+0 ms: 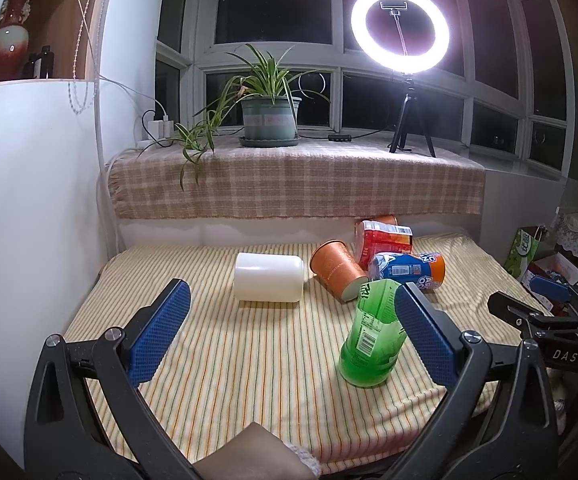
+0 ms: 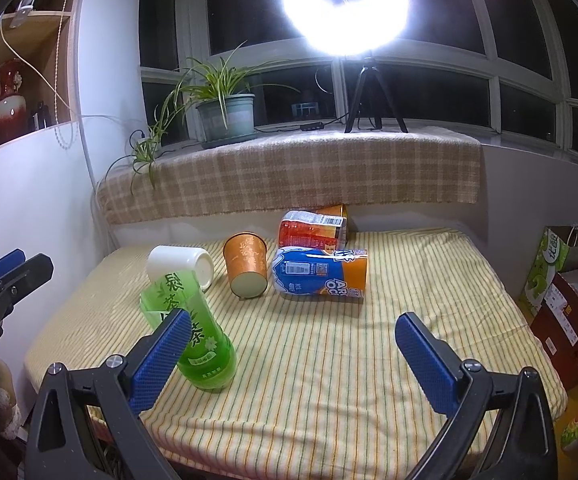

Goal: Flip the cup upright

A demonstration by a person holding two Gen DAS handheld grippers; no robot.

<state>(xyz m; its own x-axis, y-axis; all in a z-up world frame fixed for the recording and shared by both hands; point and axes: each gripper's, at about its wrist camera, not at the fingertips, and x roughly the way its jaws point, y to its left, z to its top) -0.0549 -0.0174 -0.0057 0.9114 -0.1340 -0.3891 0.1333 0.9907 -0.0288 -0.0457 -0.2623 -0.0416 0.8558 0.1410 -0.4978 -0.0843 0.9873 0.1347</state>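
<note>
Five cup-like containers lie tipped over on the striped cloth (image 2: 329, 360) that covers the desk, and none has been stood up yet, so the task looks to be at its very start. The white cup (image 1: 269, 282) lies on its side toward the back-left part of the desk, alone and with bare cloth all round it, which makes it the easiest one to reach. The orange paper cup (image 2: 245, 263) lies just right of it with its base turned toward the cameras, and the blue-and-orange cup (image 2: 321, 274) and the red cup (image 2: 313, 229) crowd against it near the back edge, leaving little room for jaws there. The green cut bottle (image 2: 197, 328) lies nearest the front-left, partly behind one finger of the right gripper (image 2: 293, 360) in the right wrist view. That gripper hangs over the front edge with its jaws wide apart and nothing between them; the left gripper (image 1: 293, 332) is likewise spread and empty, aimed at the gap between the white cup and the green bottle. The front-right quarter of the desk is free of things, so a cup could be set upright there; the wall closes off the left edge.
</note>
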